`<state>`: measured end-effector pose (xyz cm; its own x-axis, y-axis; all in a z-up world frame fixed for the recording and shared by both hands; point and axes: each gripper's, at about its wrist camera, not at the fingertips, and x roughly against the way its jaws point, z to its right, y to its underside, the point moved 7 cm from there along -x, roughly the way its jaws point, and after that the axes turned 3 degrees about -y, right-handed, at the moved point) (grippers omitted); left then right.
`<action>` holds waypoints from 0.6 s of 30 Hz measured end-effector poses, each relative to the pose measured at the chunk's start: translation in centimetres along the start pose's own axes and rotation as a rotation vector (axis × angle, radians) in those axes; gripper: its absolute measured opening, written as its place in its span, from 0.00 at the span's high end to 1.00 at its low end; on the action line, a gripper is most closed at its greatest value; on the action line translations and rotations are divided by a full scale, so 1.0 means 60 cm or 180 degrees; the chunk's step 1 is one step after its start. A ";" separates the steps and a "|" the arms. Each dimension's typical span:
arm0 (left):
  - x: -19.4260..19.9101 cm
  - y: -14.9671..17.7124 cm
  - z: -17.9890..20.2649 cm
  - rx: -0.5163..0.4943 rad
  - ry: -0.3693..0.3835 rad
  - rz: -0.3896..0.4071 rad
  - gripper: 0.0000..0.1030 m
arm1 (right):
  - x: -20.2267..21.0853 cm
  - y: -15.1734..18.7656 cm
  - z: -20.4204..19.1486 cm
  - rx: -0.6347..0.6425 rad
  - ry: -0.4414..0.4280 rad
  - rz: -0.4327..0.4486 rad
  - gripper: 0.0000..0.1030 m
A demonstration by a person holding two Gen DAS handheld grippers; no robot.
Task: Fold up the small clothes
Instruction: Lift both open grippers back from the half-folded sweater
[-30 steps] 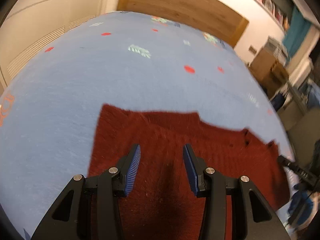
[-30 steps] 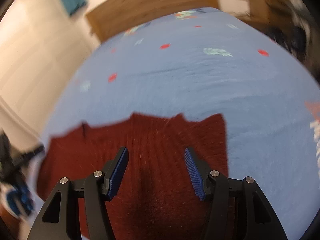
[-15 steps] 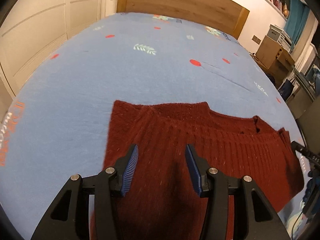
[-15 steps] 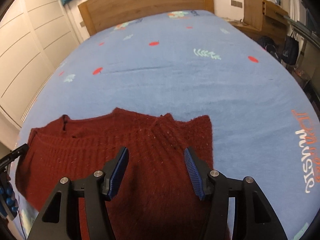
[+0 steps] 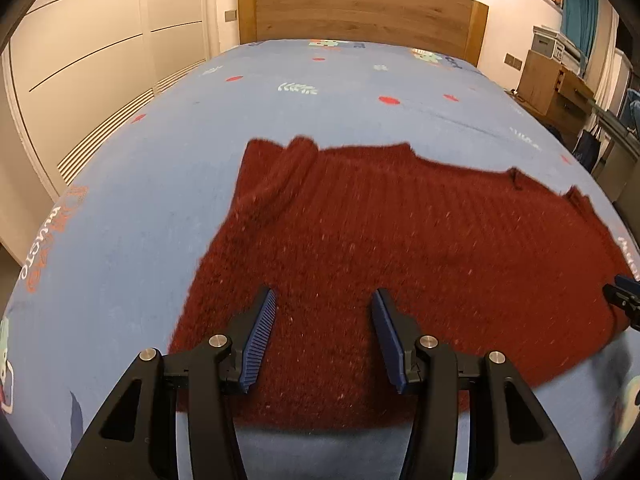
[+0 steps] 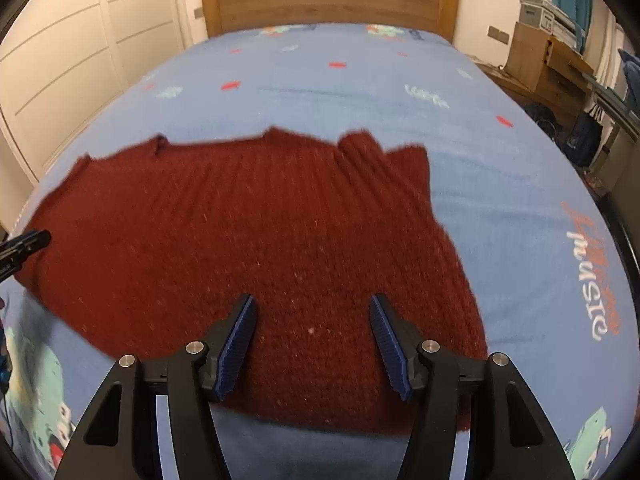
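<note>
A dark red knitted sweater (image 5: 380,240) lies spread flat on the blue bedspread (image 5: 168,184), its near hem close to the bed's front edge. My left gripper (image 5: 324,300) hovers over the sweater's near left part, its jaws opening with nothing between the blue pads. In the right wrist view the same sweater (image 6: 248,224) fills the middle, and my right gripper (image 6: 312,304) stands open above its near right part, holding nothing. Each gripper's tip shows at the edge of the other's view: the right one (image 5: 622,300), the left one (image 6: 24,246).
A wooden headboard (image 5: 360,8) closes the bed's far end. White wardrobe doors (image 5: 92,64) run along the left. Wooden drawers and boxes (image 5: 556,80) stand on the right beside the bed. The bedspread carries printed red dots and lettering (image 6: 592,276).
Both grippers have drawn back toward the near edge of the bed and tipped up, so more of the sweater and the headboard shows. The left gripper's jaws have widened a little.
</note>
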<state>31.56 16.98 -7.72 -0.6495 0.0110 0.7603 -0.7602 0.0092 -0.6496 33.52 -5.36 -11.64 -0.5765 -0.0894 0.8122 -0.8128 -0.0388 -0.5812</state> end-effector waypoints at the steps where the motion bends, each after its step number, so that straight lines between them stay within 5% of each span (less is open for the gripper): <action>1: -0.003 0.003 0.001 -0.0020 -0.0014 0.0010 0.52 | -0.002 0.004 0.001 0.0012 0.0009 0.0006 0.41; 11: 0.009 0.008 0.009 -0.0093 -0.0121 0.0191 0.45 | 0.017 0.019 0.005 0.0071 0.0146 0.0028 0.39; 18: 0.001 0.017 0.012 -0.0046 -0.0142 0.0176 0.43 | 0.025 0.022 -0.055 0.0244 0.0034 0.0086 0.39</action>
<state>30.75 16.29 -8.36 -0.6908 -0.0327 0.7223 -0.7230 0.0244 -0.6904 31.32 -2.26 -11.00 -0.5994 -0.0807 0.7964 -0.7884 -0.1127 -0.6048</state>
